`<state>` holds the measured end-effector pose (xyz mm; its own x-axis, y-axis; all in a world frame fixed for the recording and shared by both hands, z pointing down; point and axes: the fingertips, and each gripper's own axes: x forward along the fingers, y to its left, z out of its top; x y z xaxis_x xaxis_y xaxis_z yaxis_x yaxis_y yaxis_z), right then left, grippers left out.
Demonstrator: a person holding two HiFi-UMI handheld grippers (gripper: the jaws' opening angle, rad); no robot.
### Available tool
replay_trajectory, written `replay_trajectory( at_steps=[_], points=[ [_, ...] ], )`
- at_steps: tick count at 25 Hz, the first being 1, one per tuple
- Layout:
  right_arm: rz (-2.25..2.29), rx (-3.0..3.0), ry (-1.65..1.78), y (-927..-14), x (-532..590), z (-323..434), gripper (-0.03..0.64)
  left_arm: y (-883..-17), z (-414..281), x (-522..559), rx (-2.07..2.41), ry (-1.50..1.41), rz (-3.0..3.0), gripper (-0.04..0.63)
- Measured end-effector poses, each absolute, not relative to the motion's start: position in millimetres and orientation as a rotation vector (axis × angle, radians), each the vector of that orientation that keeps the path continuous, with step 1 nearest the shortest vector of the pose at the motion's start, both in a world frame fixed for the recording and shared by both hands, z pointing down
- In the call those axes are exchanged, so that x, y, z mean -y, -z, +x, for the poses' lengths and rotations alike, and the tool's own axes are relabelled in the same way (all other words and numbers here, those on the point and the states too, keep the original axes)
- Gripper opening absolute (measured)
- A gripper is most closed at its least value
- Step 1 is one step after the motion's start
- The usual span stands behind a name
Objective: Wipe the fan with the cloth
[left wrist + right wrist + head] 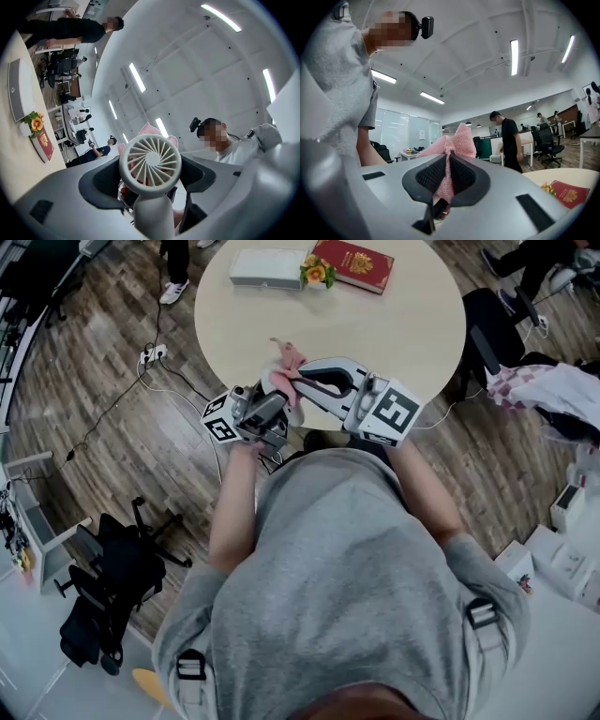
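This is an open-plan office. A round pale table stands on wood-plank flooring, with a power strip and trailing cables beside it and a black swivel chair nearby. Farther off are desks, office chairs, glass partition walls and long strip lights on a white ceiling, with a person standing among the workstations.

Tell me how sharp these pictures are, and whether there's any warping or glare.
Head view: sharp, evenly lit, no glare on the round beige table. Left gripper view: strong fisheye, dark corners, long ceiling light strips blown out, small white round-headed fan crisp. Right gripper view: same fisheye, pink knitted cloth sharp.
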<state>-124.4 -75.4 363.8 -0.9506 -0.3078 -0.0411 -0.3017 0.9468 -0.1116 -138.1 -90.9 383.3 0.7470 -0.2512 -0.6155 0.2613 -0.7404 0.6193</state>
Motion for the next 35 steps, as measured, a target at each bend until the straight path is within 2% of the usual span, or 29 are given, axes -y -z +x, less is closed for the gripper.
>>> replay_trajectory(
  at_steps=[13,26,35],
  points=[
    [-0.637,-3.104,0.125,-391,82,-120,0.029,-376,-145,85,-0.089,0.992,2.181,0.370],
    [-0.569,-3.136,0.226,-421,58,-122,0.029,-365,-152,105,-0.088,1.149,2.091,0.370],
    [-0.535,-3.192,0.272,-436,47,-125,0.029,-368,-161,118,-0.023,1.156,2.086,0.370]
  ],
)
